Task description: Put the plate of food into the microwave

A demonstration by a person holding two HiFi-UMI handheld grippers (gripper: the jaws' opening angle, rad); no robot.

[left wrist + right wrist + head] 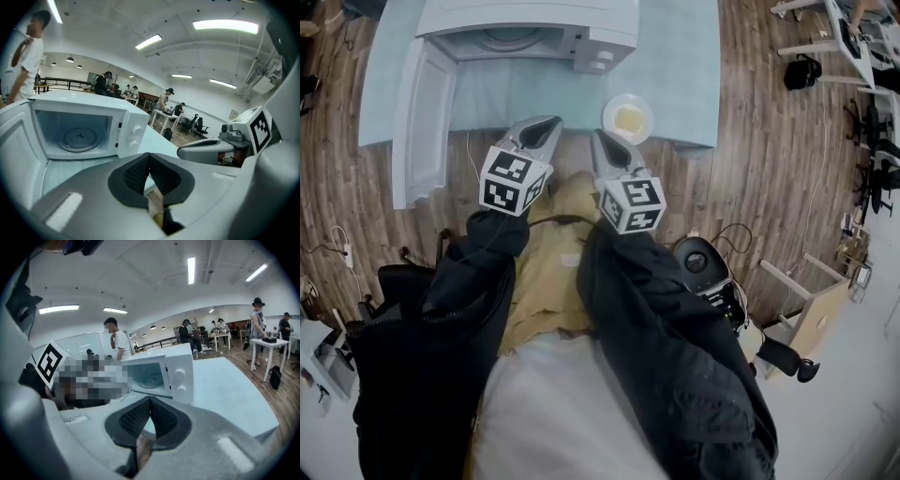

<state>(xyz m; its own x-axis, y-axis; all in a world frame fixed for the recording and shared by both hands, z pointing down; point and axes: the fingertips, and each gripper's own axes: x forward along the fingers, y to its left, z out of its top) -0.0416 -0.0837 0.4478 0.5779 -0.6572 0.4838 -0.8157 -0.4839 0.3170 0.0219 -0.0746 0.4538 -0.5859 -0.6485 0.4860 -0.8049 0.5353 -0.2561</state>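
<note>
A white microwave (534, 37) stands on the pale blue table (694, 84) with its door (420, 122) swung wide to the left; its glass turntable (80, 139) is bare. A white plate of yellow food (628, 118) rests near the table's front edge, right of the microwave. My left gripper (546, 127) and right gripper (602, 139) hover side by side at that front edge, both shut and holding nothing. The right gripper's tip is just left of the plate, apart from it. The microwave (164, 373) also shows ahead in the right gripper view.
Wooden floor (769, 187) surrounds the table. A black round device (698, 258) and cables lie on the floor at the right, beside a wooden stool (806, 309). Several people (115, 341) stand around desks in the background.
</note>
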